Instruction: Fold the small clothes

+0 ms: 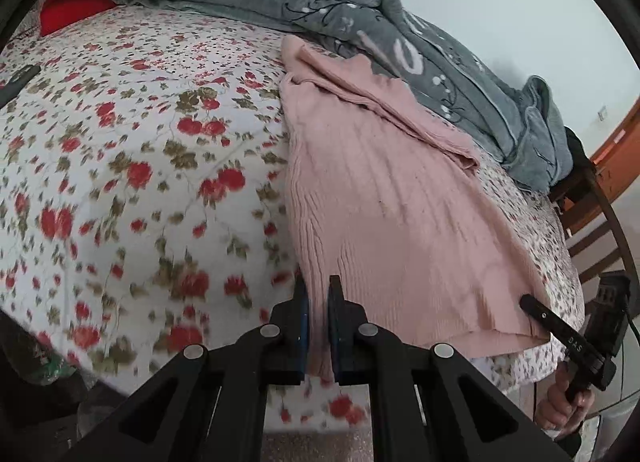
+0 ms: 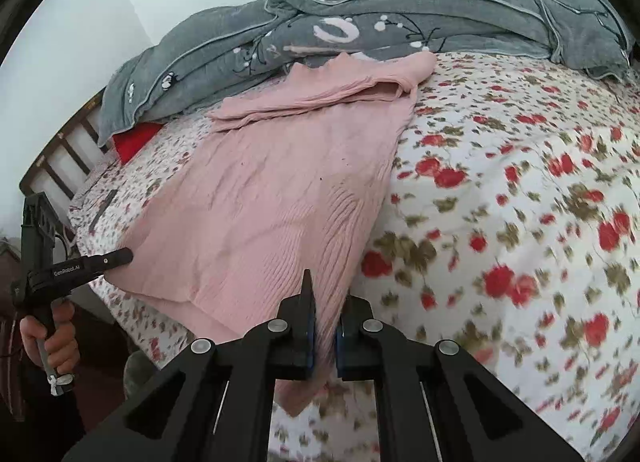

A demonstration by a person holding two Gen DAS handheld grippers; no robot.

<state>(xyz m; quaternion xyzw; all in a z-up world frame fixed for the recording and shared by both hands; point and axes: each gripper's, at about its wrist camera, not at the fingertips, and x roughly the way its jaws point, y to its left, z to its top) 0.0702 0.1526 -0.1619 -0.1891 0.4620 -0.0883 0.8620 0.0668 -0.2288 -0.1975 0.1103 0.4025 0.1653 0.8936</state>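
A pink ribbed knit garment (image 1: 392, 198) lies on the floral bedspread (image 1: 120, 166), its sleeves folded across the top. My left gripper (image 1: 318, 302) is shut on the garment's near hem corner, with cloth pinched between the blue pads. My right gripper (image 2: 326, 302) is shut on the other near hem corner of the garment (image 2: 280, 190). The right gripper also shows in the left wrist view (image 1: 532, 304) at the hem's far side. The left gripper also shows in the right wrist view (image 2: 120, 256) touching the hem's left corner.
A grey patterned quilt (image 1: 400, 34) is heaped along the far side of the bed, just behind the garment. A red pillow (image 1: 72, 10) lies beside it. A wooden bed frame (image 2: 60, 158) shows at the bed's end. A dark flat object (image 2: 102, 210) lies on the sheet.
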